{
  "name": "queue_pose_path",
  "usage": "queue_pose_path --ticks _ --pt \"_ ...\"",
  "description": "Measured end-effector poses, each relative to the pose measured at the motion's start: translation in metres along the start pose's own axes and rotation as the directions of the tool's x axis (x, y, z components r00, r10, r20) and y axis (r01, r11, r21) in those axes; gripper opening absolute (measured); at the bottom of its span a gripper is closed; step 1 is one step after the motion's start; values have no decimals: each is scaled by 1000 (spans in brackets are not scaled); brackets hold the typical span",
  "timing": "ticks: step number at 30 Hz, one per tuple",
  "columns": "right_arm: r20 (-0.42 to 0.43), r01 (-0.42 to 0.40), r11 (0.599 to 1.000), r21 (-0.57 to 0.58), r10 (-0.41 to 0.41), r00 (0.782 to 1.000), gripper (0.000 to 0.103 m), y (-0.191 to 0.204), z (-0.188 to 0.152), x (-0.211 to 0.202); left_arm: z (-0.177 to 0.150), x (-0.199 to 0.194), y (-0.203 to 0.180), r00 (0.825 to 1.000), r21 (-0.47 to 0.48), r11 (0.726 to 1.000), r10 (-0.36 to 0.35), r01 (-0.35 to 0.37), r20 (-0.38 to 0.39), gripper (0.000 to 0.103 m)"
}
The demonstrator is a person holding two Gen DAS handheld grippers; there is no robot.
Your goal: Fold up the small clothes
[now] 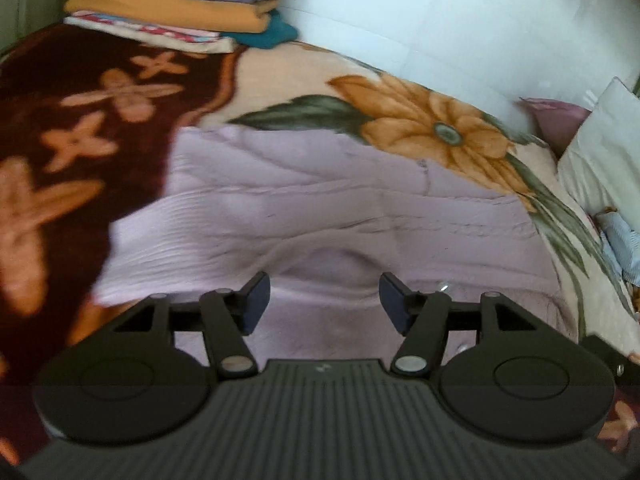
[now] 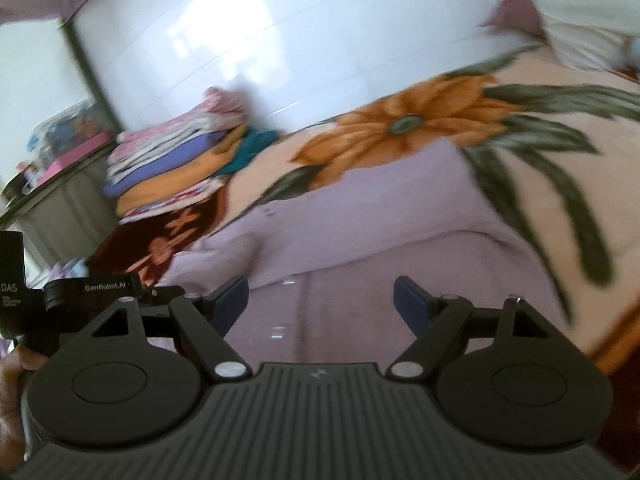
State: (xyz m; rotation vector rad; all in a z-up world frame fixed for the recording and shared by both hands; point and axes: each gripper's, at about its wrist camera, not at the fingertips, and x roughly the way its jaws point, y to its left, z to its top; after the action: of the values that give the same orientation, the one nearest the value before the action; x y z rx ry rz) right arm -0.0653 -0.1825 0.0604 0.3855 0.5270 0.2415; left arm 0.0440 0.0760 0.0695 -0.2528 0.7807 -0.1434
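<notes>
A pale lilac garment [image 1: 320,208] lies spread and wrinkled on a flowered blanket [image 1: 432,120]. It also shows in the right wrist view [image 2: 360,216], where small snap buttons sit near its front. My left gripper [image 1: 324,300] is open and empty, just above the near part of the garment. My right gripper [image 2: 320,304] is open and empty over the garment's near edge. The left gripper's body [image 2: 60,292] shows at the left of the right wrist view.
A stack of folded clothes [image 1: 176,4] sits at the blanket's far left, also in the right wrist view [image 2: 180,160]. A white tiled wall [image 1: 460,12] is behind. Pillows [image 1: 600,152] lie at the right. A cluttered shelf [image 2: 60,148] stands far left.
</notes>
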Motion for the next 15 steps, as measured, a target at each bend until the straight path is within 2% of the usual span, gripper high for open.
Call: queue_pose_path --ticks 7,15 --pt "-80 -102 984 -147 91 993 85 67 5 29 -8 -34 34 987 20 987 157 -158 23 62" --pt "-183 -236 935 -263 192 964 85 140 -3 71 -17 -52 74 965 -22 965 263 -263 11 62"
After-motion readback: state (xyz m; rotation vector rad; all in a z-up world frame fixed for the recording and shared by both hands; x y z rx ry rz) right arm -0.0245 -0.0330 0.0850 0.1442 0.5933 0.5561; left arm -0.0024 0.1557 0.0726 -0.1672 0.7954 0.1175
